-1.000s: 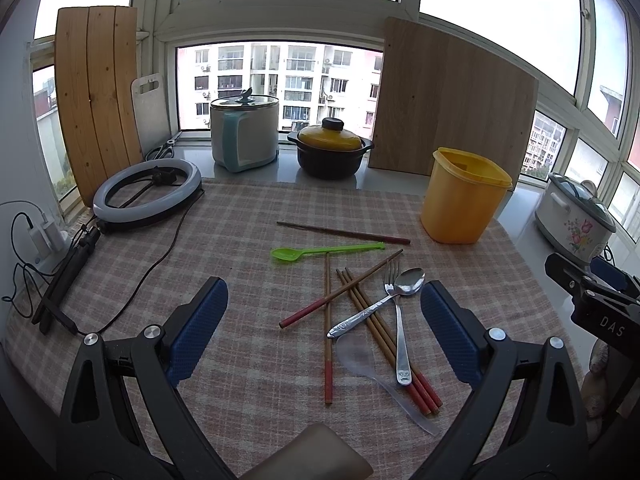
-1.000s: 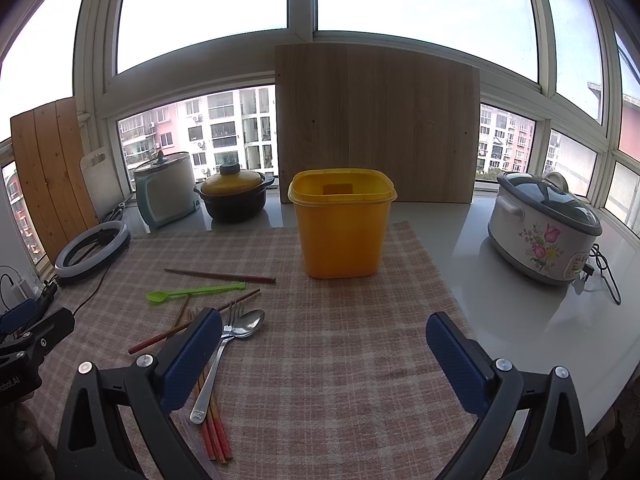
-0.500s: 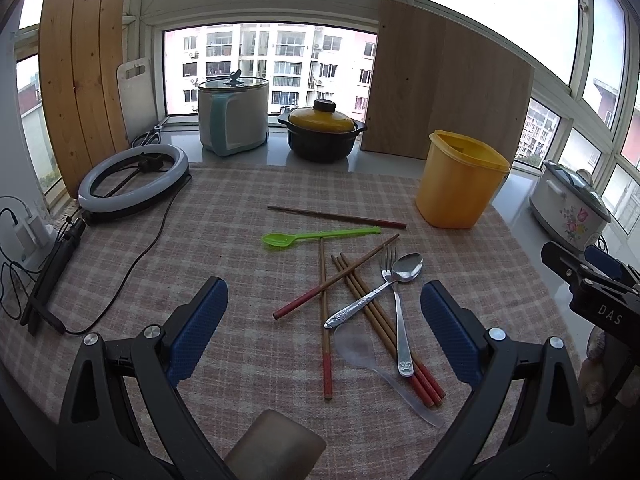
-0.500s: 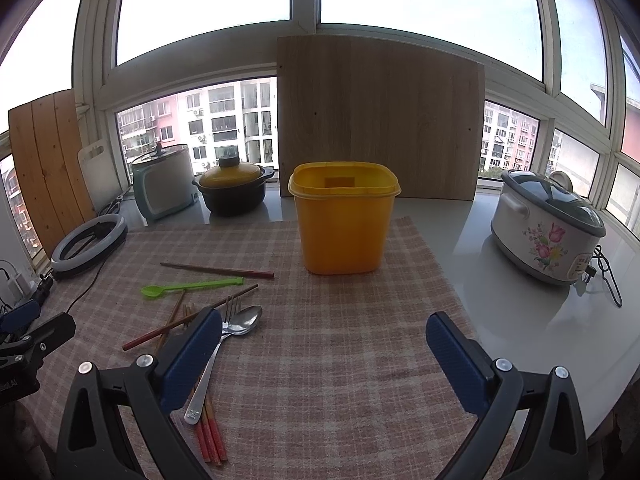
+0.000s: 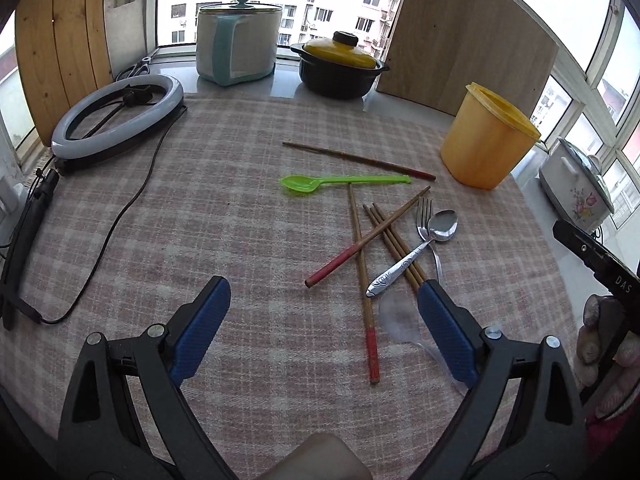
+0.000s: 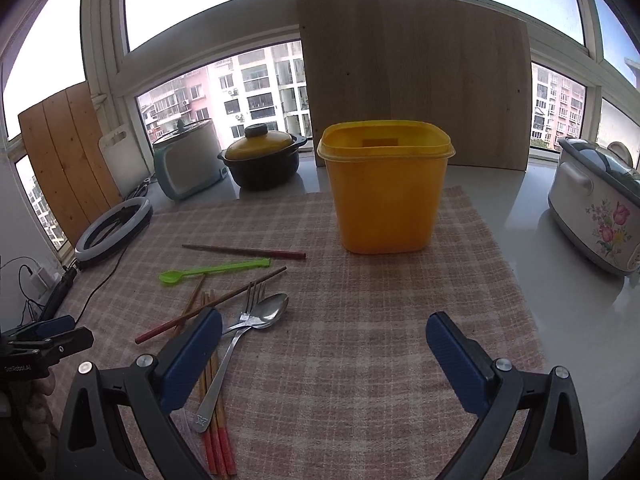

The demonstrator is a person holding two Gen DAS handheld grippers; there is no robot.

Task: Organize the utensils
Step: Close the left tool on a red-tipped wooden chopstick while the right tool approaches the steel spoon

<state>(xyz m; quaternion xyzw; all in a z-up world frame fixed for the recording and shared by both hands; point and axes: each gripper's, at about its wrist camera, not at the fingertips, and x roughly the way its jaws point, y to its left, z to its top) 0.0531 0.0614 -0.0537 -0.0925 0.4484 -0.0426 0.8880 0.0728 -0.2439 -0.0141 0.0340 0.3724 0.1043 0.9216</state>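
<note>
While both grippers hang over the checked cloth (image 5: 248,240) on the desk (image 6: 516,200), nothing is gripped yet. Starting at the far left, there's a ring light (image 5: 116,118) lying flat with its cable trailing across the cloth, and behind it a wooden board (image 5: 60,48) leaning on the window. Further back on the sill sit a pale kettle-like pot (image 5: 236,46) and a black casserole with a yellow lid (image 5: 340,66).

The left gripper (image 5: 320,336) has its blue fingers (image 5: 200,326) spread wide, empty, low over the cloth. Just ahead and to the right of it is the utensil pile: a green plastic spoon (image 5: 344,181) lying alone, one dark chopstick (image 5: 360,160) beyond it, then a crossed bunch of red-tipped chopsticks (image 5: 362,264) with a metal fork (image 5: 426,220) and metal spoon (image 5: 420,254) on top. A clear plastic spoon (image 5: 400,314) lies partly under the gripper's right finger.

The right gripper (image 6: 324,352) is also wide open and holding nothing, its left finger (image 6: 192,360) over the handles of the fork and chopsticks. Straight ahead of it the yellow container (image 6: 386,196) stands upright and open on the cloth, well apart from the pile. Far right, a white floral slow cooker (image 6: 596,216) sits on the bare desk.
</note>
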